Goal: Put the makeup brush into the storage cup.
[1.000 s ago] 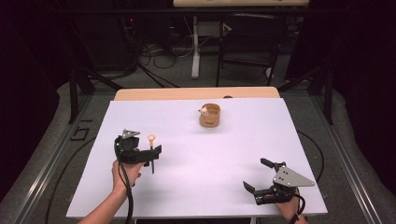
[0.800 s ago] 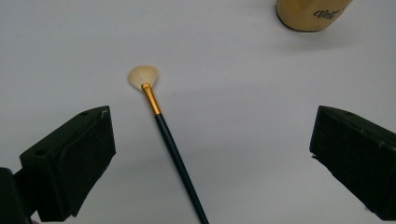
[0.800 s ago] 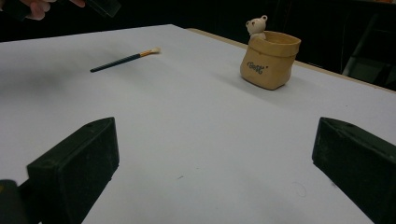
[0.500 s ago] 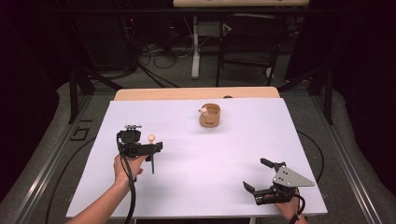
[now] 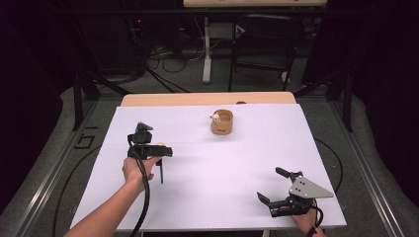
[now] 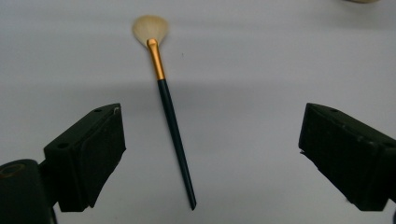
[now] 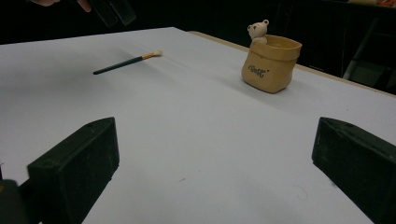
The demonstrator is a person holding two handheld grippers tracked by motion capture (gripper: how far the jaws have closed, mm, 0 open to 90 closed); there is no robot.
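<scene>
Brush (image 6: 173,126) lies flat on the white tabletop (image 5: 222,173), bristle end pointing away from the left gripper (image 6: 210,154), untouched. Left gripper's jaws stand wide, one each side of the handle, nothing gripped; they have just been closing a little, with the brush between them but clear of both pads. In the high view the left gripper (image 5: 150,150) hangs over the brush, left of centre.

Tan bear pot (image 5: 222,122) stands upright toward the far edge, well apart from the brush (likely destination, my guess).

Right gripper (image 5: 279,190) rests near the front right corner, jaws wide apart, empty.

Progress: pick-up not yet made; grasp, carry and placement all remain.
</scene>
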